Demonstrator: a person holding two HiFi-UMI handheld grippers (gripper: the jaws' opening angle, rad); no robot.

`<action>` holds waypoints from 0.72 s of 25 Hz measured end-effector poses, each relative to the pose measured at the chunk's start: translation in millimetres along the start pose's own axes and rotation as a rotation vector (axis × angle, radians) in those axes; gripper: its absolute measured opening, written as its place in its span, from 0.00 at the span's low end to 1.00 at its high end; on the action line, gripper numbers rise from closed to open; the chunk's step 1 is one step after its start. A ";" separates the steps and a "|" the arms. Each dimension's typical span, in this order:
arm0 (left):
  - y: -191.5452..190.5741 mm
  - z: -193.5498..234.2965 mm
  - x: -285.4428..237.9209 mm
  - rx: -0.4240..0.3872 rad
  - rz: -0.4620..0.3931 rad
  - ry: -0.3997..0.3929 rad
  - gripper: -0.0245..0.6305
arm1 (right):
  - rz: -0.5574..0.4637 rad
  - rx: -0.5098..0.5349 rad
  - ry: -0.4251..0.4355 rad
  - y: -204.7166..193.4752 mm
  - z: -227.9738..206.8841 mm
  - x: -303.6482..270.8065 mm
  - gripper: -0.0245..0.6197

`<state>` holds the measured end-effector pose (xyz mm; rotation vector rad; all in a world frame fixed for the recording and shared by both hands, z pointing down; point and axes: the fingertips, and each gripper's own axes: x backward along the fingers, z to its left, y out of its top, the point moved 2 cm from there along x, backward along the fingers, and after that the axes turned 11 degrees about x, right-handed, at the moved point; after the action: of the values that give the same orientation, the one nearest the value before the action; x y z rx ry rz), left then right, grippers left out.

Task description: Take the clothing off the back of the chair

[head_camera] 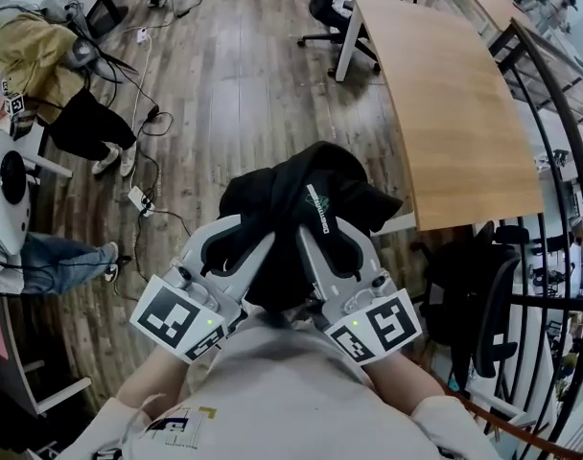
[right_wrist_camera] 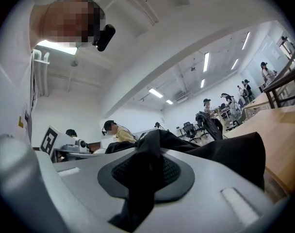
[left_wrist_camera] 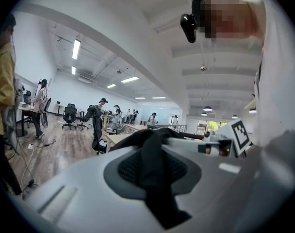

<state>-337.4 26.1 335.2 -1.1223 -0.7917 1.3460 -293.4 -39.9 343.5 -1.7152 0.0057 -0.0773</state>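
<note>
Left hand-held gripper [head_camera: 253,242] and right hand-held gripper [head_camera: 322,242] each have jaws nearly closed, pinching a fold of the black clothing [head_camera: 306,185]. I hold the clothing bunched between them, above the wood floor [head_camera: 244,94], near the table [head_camera: 454,113].

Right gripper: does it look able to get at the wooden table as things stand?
Probably yes: the table lies close beside the right gripper, nothing between. But its jaws are shut on the black garment, which the left gripper grips too.
</note>
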 end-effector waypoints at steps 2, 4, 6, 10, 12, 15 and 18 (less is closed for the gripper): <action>-9.4 -2.3 -1.3 0.002 0.006 -0.007 0.14 | 0.014 0.004 -0.004 -7.8 -1.1 4.7 0.13; -17.2 -5.1 -2.2 -0.002 0.009 -0.015 0.14 | 0.020 0.002 -0.014 -14.3 -2.3 10.1 0.13; -22.8 -7.0 -3.0 -0.008 0.012 -0.019 0.14 | 0.024 -0.005 -0.022 -19.4 -2.8 14.1 0.13; -29.9 -9.6 -4.3 -0.013 0.020 -0.025 0.14 | 0.035 -0.021 -0.024 -26.1 -3.3 18.8 0.13; -31.4 -9.1 -4.7 -0.012 0.019 -0.029 0.14 | 0.041 -0.014 -0.029 -28.1 -3.3 18.7 0.13; -30.3 -8.9 -4.4 -0.008 0.015 -0.030 0.14 | 0.044 -0.004 -0.031 -27.0 -2.7 17.8 0.13; -28.8 -11.2 -4.1 -0.010 -0.002 -0.036 0.14 | 0.034 0.009 -0.030 -24.2 -2.5 19.1 0.13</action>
<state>-317.8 23.7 359.3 -1.1077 -0.8260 1.3652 -275.5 -39.8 368.8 -1.7066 0.0121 -0.0263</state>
